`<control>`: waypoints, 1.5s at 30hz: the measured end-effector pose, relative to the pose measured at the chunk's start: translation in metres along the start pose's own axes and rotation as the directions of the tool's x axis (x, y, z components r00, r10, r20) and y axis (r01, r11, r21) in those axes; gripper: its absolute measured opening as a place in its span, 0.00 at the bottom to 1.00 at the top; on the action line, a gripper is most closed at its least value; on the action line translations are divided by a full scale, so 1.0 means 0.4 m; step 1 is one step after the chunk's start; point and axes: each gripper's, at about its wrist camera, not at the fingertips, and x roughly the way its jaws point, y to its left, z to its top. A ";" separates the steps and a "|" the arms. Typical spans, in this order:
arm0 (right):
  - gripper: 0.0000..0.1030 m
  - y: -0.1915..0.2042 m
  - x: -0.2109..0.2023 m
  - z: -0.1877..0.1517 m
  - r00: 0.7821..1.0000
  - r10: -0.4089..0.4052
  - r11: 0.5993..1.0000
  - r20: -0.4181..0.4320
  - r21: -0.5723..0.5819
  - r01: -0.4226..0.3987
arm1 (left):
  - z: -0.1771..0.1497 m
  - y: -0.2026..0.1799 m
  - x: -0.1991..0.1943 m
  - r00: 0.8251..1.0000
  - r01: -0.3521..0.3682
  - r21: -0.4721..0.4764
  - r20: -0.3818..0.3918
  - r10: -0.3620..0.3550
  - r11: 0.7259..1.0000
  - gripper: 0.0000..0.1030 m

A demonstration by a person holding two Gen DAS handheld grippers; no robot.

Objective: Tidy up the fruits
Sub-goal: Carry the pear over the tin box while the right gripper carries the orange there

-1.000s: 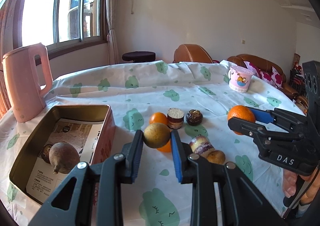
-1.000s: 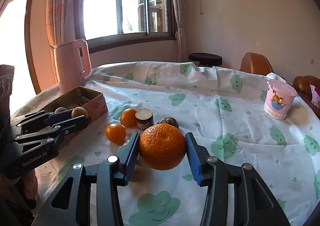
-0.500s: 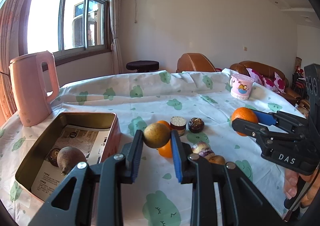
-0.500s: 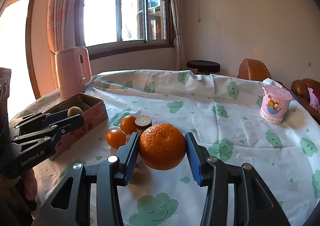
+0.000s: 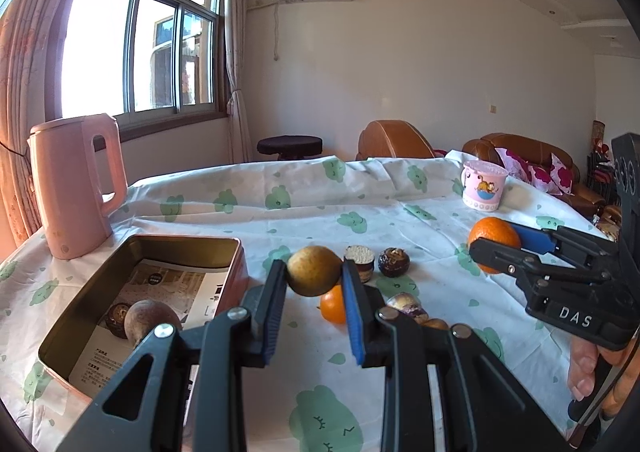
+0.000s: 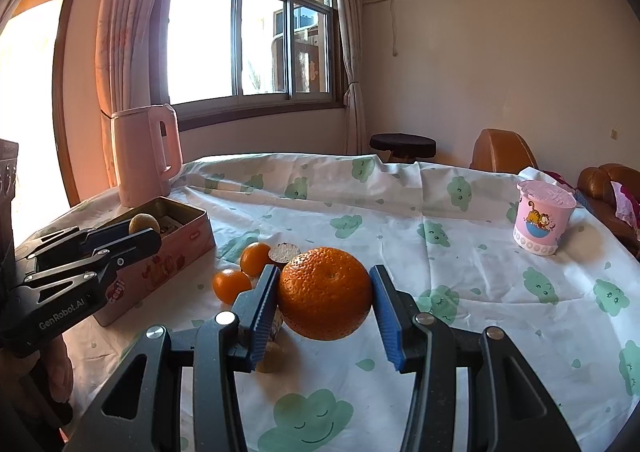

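My left gripper (image 5: 314, 274) is shut on a small yellow-brown fruit (image 5: 314, 271) and holds it above the table, right of the open tin box (image 5: 192, 244); it also shows in the right wrist view (image 6: 138, 232). The box holds a brown round fruit (image 5: 150, 318) and a dark one (image 5: 116, 314). My right gripper (image 6: 325, 298) is shut on a large orange (image 6: 325, 298), held above the cloth; it shows in the left wrist view (image 5: 494, 238). Small oranges (image 6: 232, 284) (image 6: 256, 258) and dark fruits (image 5: 394, 262) lie on the table.
A pink kettle (image 5: 74, 183) stands behind the box. A pink cartoon cup (image 5: 482, 185) stands at the far right. The white cloud-print tablecloth (image 6: 480, 292) covers the table. Brown sofa (image 5: 520, 155) and stool (image 5: 290, 145) lie beyond.
Both grippers have risen and tilted up, each keeping its fruit. The table's things have not moved.
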 end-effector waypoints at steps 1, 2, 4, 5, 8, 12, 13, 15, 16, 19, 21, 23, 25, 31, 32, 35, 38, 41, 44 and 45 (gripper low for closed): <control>0.47 0.000 -0.002 0.000 1.000 0.000 1.000 0.004 0.000 0.000 | 0.000 0.000 -0.003 1.000 0.000 0.000 0.005 0.000 1.000 0.28; 0.47 -0.001 -0.003 0.000 1.000 0.000 1.000 0.006 0.000 0.000 | 0.000 0.000 -0.005 1.000 -0.001 0.001 0.008 0.001 1.000 0.28; 0.47 -0.001 -0.004 -0.001 1.000 0.000 1.000 0.009 -0.001 0.000 | 0.000 -0.001 -0.007 1.000 -0.002 0.002 0.014 0.002 1.000 0.28; 0.47 -0.001 -0.005 -0.001 1.000 -0.001 1.000 0.012 -0.001 0.001 | 0.001 -0.001 -0.008 1.000 -0.002 0.001 0.015 0.002 1.000 0.28; 0.47 -0.002 -0.009 -0.001 1.000 -0.003 1.000 0.020 0.001 0.003 | 0.000 -0.001 -0.009 1.000 -0.002 0.001 0.016 0.002 1.000 0.28; 0.47 -0.002 -0.017 -0.003 0.999 -0.009 1.000 0.039 0.001 0.008 | 0.003 0.000 -0.014 1.000 -0.004 -0.002 0.026 0.004 1.000 0.28; 0.47 -0.001 -0.021 -0.003 0.999 -0.011 1.000 0.045 0.000 0.011 | 0.004 0.000 -0.015 1.000 -0.005 -0.003 0.028 0.005 1.000 0.28; 0.47 0.001 -0.026 -0.003 0.998 -0.017 1.000 0.058 -0.005 0.018 | 0.005 0.004 -0.018 0.999 -0.009 -0.009 0.032 0.010 1.000 0.28; 0.47 0.002 -0.029 -0.003 0.998 -0.020 1.000 0.064 -0.008 0.020 | 0.004 0.005 -0.020 0.999 -0.013 -0.010 0.035 0.013 1.000 0.28; 0.47 0.010 -0.033 -0.003 0.997 -0.030 0.999 0.075 -0.023 0.032 | 0.004 0.007 -0.025 0.999 -0.021 -0.014 0.044 0.021 1.000 0.28; 0.47 0.015 -0.031 -0.002 0.997 -0.034 0.999 0.073 -0.035 0.037 | 0.003 0.008 -0.028 0.998 -0.027 -0.014 0.047 0.028 1.000 0.28; 0.47 0.022 -0.027 0.000 0.997 -0.034 0.998 0.066 -0.045 0.037 | 0.003 0.011 -0.029 0.999 -0.029 -0.013 0.045 0.030 0.999 0.28; 0.47 0.030 -0.024 0.004 0.998 -0.019 0.998 0.059 -0.050 0.022 | 0.002 0.015 -0.030 0.998 -0.038 -0.009 0.040 0.038 0.999 0.28; 0.47 0.067 -0.027 0.039 0.998 0.030 0.997 0.063 -0.074 -0.025 | 0.004 0.062 -0.037 0.997 -0.074 -0.044 0.024 0.075 0.996 0.28; 0.47 0.079 -0.027 0.048 0.997 0.036 0.996 0.067 -0.084 -0.031 | 0.006 0.075 -0.039 0.996 -0.081 -0.052 0.023 0.082 0.995 0.28; 0.47 0.106 -0.028 0.074 0.995 0.060 0.993 0.075 -0.109 -0.051 | 0.012 0.108 -0.047 0.995 -0.098 -0.070 0.019 0.100 0.993 0.28; 0.47 0.130 -0.019 0.103 0.993 0.092 0.990 0.074 -0.118 -0.083 | 0.019 0.149 -0.056 0.992 -0.124 -0.087 0.010 0.125 0.988 0.28; 0.47 0.165 -0.007 0.136 0.989 0.128 0.985 0.074 -0.130 -0.117 | 0.025 0.207 -0.069 0.988 -0.150 -0.126 0.001 0.152 0.981 0.28; 0.47 0.208 0.001 0.164 0.984 0.167 0.977 0.070 -0.145 -0.155 | 0.030 0.248 -0.072 0.985 -0.172 -0.143 -0.013 0.172 0.975 0.28; 0.47 0.220 0.005 0.172 0.982 0.175 0.975 0.068 -0.152 -0.163 | 0.031 0.263 -0.073 0.984 -0.180 -0.147 -0.018 0.179 0.973 0.28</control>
